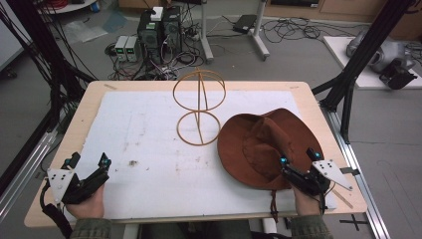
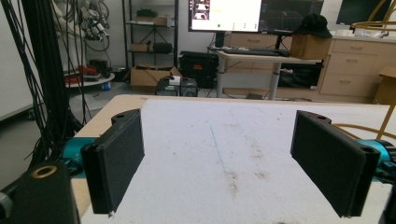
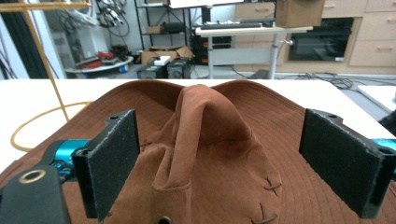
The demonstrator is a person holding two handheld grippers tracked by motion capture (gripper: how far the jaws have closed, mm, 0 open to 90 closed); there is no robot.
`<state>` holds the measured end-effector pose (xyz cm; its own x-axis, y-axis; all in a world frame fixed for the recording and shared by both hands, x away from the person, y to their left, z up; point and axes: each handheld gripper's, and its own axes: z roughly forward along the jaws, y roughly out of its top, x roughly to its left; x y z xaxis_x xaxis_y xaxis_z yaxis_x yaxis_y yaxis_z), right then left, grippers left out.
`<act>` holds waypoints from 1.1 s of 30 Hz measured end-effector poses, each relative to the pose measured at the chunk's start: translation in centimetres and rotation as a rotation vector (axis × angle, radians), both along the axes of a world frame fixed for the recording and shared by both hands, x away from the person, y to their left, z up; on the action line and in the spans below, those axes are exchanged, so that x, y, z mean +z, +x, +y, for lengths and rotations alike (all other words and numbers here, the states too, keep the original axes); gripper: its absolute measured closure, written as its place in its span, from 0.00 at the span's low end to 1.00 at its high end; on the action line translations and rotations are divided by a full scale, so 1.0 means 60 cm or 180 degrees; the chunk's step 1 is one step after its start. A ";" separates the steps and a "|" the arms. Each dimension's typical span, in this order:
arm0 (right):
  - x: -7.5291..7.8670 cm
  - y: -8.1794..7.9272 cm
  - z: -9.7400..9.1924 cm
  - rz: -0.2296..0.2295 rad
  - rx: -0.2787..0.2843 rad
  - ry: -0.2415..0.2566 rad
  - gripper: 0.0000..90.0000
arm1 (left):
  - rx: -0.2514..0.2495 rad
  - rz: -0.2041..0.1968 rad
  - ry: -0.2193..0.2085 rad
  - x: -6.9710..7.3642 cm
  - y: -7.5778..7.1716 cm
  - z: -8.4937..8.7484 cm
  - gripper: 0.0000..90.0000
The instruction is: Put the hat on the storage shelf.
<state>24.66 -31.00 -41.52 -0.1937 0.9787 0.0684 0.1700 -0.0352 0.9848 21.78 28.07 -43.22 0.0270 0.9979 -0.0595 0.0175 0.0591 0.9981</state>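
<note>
While your forearms rest at the near edge of the surface [image 1: 149, 199], your right claw [image 1: 299, 162] sits over the near brim of a brown cloth hat [image 1: 263, 144], its jaws spread wide on either side of the crumpled crown and closed on nothing. Your left claw [image 1: 89, 162] waits well apart, near the front left corner on the white cover, also spread wide and empty.

Beyond the hat, toward the middle of the surface, stands a wire hat stand [image 1: 199, 107] made of two golden rings joined by an upright rod; it is bare. The hat lies flat just beside the stand's lower ring, on its right.

Judging from this, the work has hardly begun: the hat is not yet gripped, lifted or set on the stand.

Farther off, a monitor glows in the left gripper view, but no writing or brand is readable anywhere.
</note>
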 end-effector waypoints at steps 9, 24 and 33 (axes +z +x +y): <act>-0.003 0.006 0.010 0.0107 -0.0024 -0.0052 0.13 | 0.0004 0.0001 -0.0008 -0.001 0.001 0.001 0.20; -0.016 0.027 0.036 0.0473 0.0062 -0.0200 0.13 | 0.0016 0.0031 0.0005 -0.002 0.002 0.000 0.20; -0.021 0.033 0.051 0.0537 -0.0065 -0.0314 0.20 | 0.0024 0.0037 0.0013 -0.003 0.003 0.000 0.20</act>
